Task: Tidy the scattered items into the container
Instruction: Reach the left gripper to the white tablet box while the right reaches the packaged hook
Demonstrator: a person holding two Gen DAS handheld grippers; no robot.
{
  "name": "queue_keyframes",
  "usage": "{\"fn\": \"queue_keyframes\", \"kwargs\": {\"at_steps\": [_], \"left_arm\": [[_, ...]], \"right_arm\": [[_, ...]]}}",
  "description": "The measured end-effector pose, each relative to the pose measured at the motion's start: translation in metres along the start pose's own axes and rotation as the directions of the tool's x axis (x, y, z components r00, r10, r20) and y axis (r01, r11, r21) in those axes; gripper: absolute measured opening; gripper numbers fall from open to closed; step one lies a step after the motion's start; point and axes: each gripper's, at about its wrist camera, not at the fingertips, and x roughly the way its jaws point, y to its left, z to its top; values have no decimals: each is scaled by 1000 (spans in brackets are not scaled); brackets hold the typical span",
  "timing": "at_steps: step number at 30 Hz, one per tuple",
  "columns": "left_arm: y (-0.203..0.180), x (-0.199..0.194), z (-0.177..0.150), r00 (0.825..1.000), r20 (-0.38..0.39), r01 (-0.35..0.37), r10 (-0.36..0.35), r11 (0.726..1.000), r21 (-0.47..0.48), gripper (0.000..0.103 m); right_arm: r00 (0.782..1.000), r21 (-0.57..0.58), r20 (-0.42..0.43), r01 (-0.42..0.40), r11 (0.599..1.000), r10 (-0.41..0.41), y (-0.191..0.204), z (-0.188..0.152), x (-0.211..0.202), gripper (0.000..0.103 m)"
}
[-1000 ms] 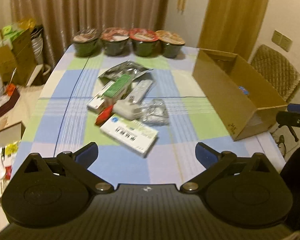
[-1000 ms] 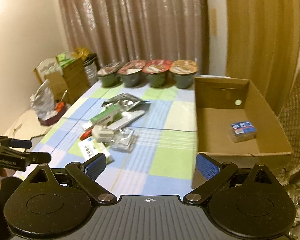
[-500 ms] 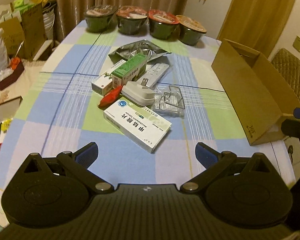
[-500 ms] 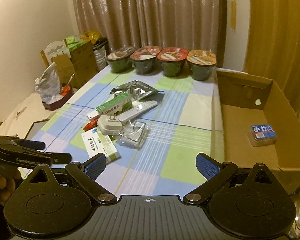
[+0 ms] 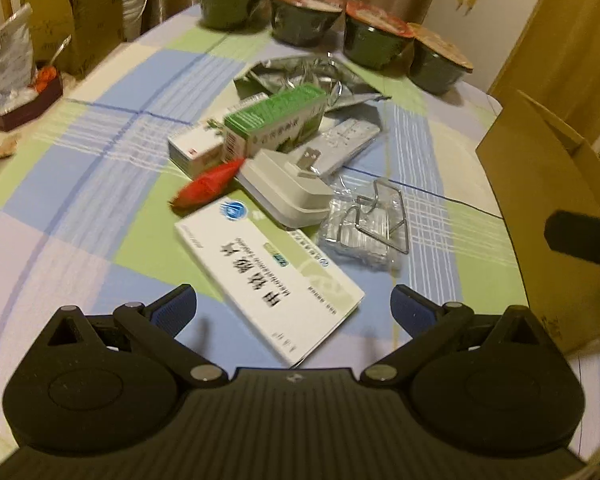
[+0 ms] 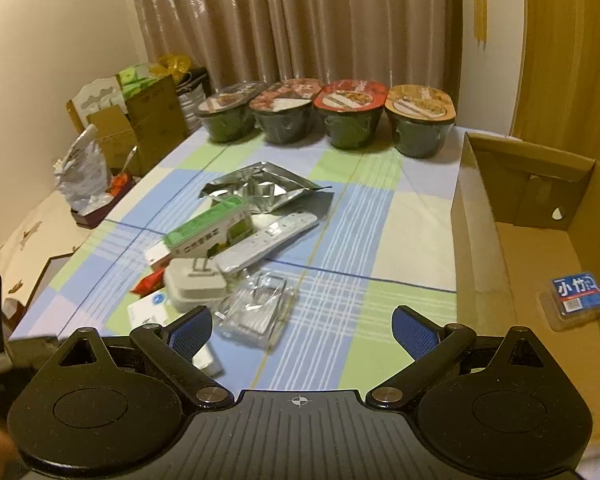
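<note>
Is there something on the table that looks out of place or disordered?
Yes. Small items lie in a loose heap mid-table: a green box rests tilted on other things, and a white plug adapter lies with its prongs up. The cardboard box holds only one small blue-labelled pack.

four noodle bowls (image 6: 328,114), three medicine boxes (image 5: 270,276), one cardboard box (image 6: 540,264)

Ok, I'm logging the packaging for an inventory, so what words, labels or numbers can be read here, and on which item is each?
"小竹", white on blue: small packet lying in the cardboard box.
Flat white medicine box: large Chinese characters and small print, too blurred to read.
Green carton: label print blurred, unreadable.
Four noodle bowls: lid print too small to read.
</note>
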Motion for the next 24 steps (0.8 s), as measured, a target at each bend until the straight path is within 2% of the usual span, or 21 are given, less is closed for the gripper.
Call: {"fn": "queue_keyframes", "kwargs": {"at_steps": [5,6,11,15,19,22,24], "left_arm": [[-9,29,1,996,-18,-83,84,995,48,103],[-8,30,1,996,-15,-83,84,995,60,103],[8,18,1,993,-14,-116,119,985,130,99],[38,5,1,989,-23,-145,147,985,90,95],[57,-3,5,994,-21,-111,111,994,4,95],[54,-6,9,995,0,-102,102,995,16,95],[53,-5,11,994,7,-112,112,993,37,95]], "right_arm": [[1000,0,-27,11,1000,-11,-9,5,23,101],[999,-5,-33,10,1000,-10,-10,5,28,101],[996,-24,-89,-8,1000,6,-6,3,52,101],[991,-15,-127,-42,999,40,7,-3,74,101],[987,42,-153,-52,998,57,19,-5,96,101],[986,96,-155,-40,995,55,24,-2,110,101],[987,93,-159,-26,995,41,29,0,119,101]]}}
